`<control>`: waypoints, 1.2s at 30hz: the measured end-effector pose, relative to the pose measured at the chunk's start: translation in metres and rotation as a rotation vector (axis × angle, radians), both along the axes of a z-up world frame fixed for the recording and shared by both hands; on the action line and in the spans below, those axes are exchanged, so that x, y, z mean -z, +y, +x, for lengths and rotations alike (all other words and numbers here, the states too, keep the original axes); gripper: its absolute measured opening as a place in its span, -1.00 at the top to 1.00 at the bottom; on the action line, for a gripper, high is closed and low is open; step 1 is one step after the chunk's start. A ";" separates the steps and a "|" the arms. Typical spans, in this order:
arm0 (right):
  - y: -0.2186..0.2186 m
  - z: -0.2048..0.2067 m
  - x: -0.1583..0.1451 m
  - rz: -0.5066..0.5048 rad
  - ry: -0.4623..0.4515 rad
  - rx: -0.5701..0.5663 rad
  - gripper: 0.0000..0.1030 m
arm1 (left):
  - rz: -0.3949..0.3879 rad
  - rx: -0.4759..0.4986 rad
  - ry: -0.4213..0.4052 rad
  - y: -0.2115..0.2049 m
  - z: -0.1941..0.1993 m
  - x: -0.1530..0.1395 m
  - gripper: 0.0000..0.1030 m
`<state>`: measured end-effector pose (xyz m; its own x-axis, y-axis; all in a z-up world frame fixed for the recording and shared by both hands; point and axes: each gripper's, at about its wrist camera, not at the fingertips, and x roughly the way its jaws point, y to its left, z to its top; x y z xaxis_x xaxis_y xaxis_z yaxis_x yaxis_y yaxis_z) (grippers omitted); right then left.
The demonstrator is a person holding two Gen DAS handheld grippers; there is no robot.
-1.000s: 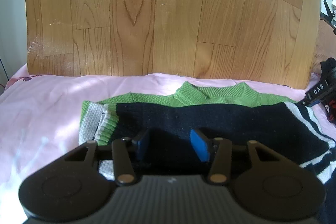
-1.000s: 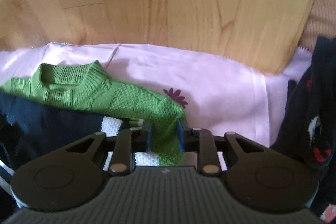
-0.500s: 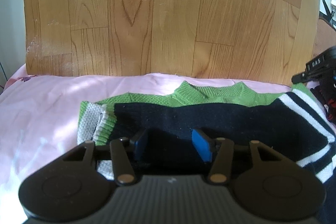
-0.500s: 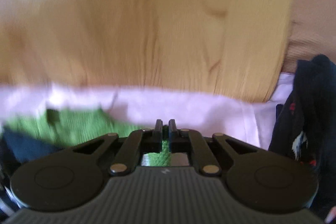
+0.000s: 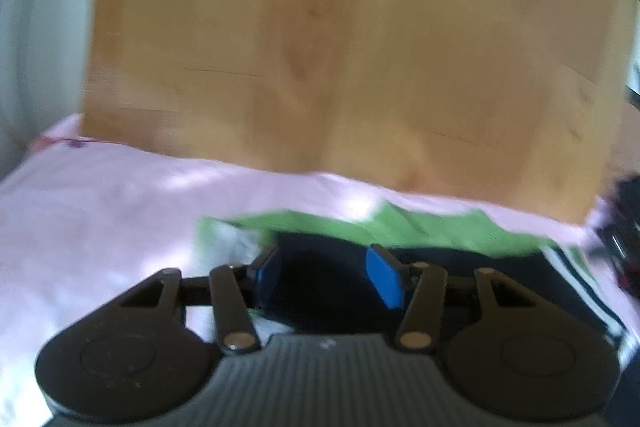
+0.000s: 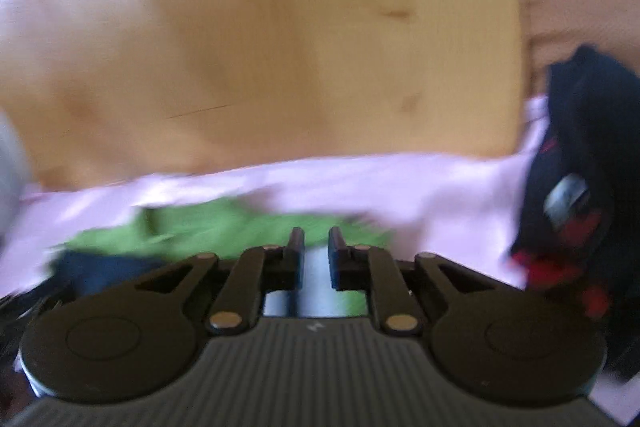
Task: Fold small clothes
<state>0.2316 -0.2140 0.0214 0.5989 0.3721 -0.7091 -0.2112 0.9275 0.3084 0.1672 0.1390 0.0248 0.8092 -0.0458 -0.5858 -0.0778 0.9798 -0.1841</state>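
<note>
The small knitted sweater, green at the collar with a navy body and white stripes (image 5: 420, 233), lies on the pink floral bedsheet (image 5: 100, 211) in front of the wood-grain board (image 5: 340, 47). Its navy part sits directly ahead of and under the left tool (image 5: 324, 277), whose blue-padded fingers stand wide apart with nothing between them.

The right tool (image 6: 316, 257) has changed most: half a second ago its fingers were pressed together on the sweater's striped sleeve; now a narrow gap shows between them (fabric lies just behind it, but blur hides whether any is still pinched). Both views are smeared, so both tools are moving. My reading is that the sleeve fold has just been laid over and let go. A dark garment with red marks (image 6: 576, 187) lies to the right tool's right.
</note>
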 end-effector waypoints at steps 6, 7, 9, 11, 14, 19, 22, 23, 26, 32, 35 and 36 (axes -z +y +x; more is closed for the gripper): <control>-0.019 -0.044 0.039 -0.110 -0.043 0.032 0.66 | 0.036 -0.036 0.094 0.005 0.016 0.018 -0.01; -0.026 -0.048 0.037 -0.131 -0.028 0.092 0.34 | 0.065 -0.024 0.090 0.000 0.015 0.019 -0.01; -0.039 -0.064 0.025 -0.065 -0.032 0.158 0.29 | 0.085 -0.009 0.074 -0.003 0.013 0.018 -0.02; -0.039 -0.083 0.015 0.001 -0.066 0.143 0.29 | 0.083 -0.011 0.068 -0.002 0.013 0.016 -0.02; -0.021 -0.099 0.012 -0.023 -0.094 0.078 0.29 | 0.050 -0.026 0.107 0.001 0.009 0.011 -0.02; -0.024 -0.091 0.038 -0.151 -0.089 0.103 0.22 | -0.001 -0.025 0.073 0.013 -0.047 -0.017 -0.02; -0.035 -0.101 0.028 -0.071 -0.054 0.147 0.20 | 0.010 -0.042 0.042 0.042 -0.100 -0.030 -0.03; -0.032 -0.109 0.024 -0.074 -0.065 0.138 0.19 | 0.008 -0.046 0.040 0.052 -0.118 -0.032 -0.03; -0.032 -0.142 0.007 -0.082 -0.114 0.094 0.19 | 0.005 -0.053 0.052 0.076 -0.174 -0.034 -0.05; -0.059 -0.209 -0.002 0.005 -0.089 0.042 0.18 | -0.058 0.026 0.130 0.073 -0.261 -0.025 -0.05; -0.077 -0.245 0.001 0.064 -0.044 0.009 0.18 | -0.127 0.095 0.188 0.058 -0.288 -0.018 -0.05; -0.081 -0.256 0.003 0.087 -0.026 0.001 0.18 | -0.140 0.109 0.204 0.056 -0.296 -0.015 -0.05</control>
<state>-0.0242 -0.2951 0.0186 0.6172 0.4311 -0.6582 -0.2189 0.8976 0.3827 -0.1290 0.1947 0.0398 0.6610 -0.2179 -0.7181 -0.0229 0.9506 -0.3094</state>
